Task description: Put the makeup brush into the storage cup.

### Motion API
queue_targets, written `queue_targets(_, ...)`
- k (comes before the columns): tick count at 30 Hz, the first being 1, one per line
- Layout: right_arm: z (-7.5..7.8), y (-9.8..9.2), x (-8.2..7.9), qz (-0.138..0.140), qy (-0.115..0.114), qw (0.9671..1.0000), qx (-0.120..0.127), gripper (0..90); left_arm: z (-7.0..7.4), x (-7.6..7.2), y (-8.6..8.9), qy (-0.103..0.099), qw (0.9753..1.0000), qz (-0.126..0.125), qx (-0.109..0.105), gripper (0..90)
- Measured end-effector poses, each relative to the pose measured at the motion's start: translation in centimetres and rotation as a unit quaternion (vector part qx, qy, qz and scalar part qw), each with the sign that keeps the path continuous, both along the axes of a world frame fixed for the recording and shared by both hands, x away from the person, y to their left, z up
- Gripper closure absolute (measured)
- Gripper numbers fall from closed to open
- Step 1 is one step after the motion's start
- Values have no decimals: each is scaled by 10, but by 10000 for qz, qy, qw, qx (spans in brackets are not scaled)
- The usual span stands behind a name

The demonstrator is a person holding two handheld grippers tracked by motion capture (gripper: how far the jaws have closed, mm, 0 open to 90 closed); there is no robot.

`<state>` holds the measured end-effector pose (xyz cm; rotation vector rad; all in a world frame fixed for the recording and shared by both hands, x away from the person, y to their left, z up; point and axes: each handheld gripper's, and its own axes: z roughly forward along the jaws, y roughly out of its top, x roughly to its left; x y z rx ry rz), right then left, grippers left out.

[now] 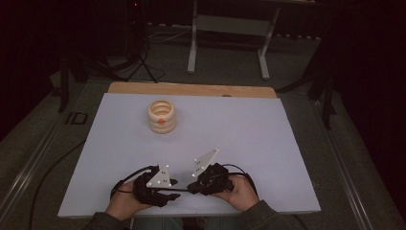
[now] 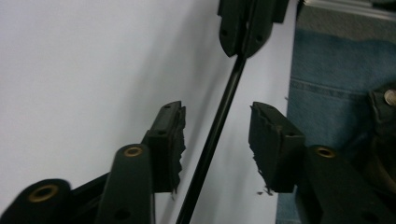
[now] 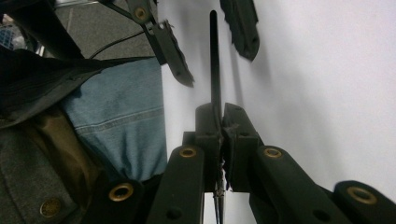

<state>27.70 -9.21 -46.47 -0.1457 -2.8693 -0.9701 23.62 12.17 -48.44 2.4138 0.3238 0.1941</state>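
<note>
A thin black rod (image 3: 214, 56) is clamped between the jaws of my right gripper (image 3: 218, 122), which is shut on it. The rod points toward my left gripper (image 2: 217, 122), whose jaws stand open on either side of the rod (image 2: 219, 121) without touching it. In the high view both grippers sit near the table's front edge, tips facing each other: the left gripper (image 1: 175, 189) and the right gripper (image 1: 190, 188), with the rod (image 1: 166, 190) lying between them. A stack of cream rings with an orange top (image 1: 161, 116) stands far back on the left of the table.
The pale table top (image 1: 249, 143) has a wooden strip (image 1: 191, 89) along its far edge. A person's jeans (image 2: 327, 93) lie just past the near table edge. Metal stand legs (image 1: 229, 43) and cables are on the floor behind.
</note>
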Motion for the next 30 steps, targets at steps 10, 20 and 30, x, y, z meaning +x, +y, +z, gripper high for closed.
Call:
queue_targets(10,0,1,-1,198,106,9997,25,856,-3,-1,-2,73,9994,-308,144,784)
queue_targets(20,6,-4,2,-16,-4,9992,393,746,-5,-1,-1,166,9991,-350,141,857)
queue_targets(30,24,-26,8,-678,-110,9920,1060,636,-1,9,17,154,9987,459,-163,856)
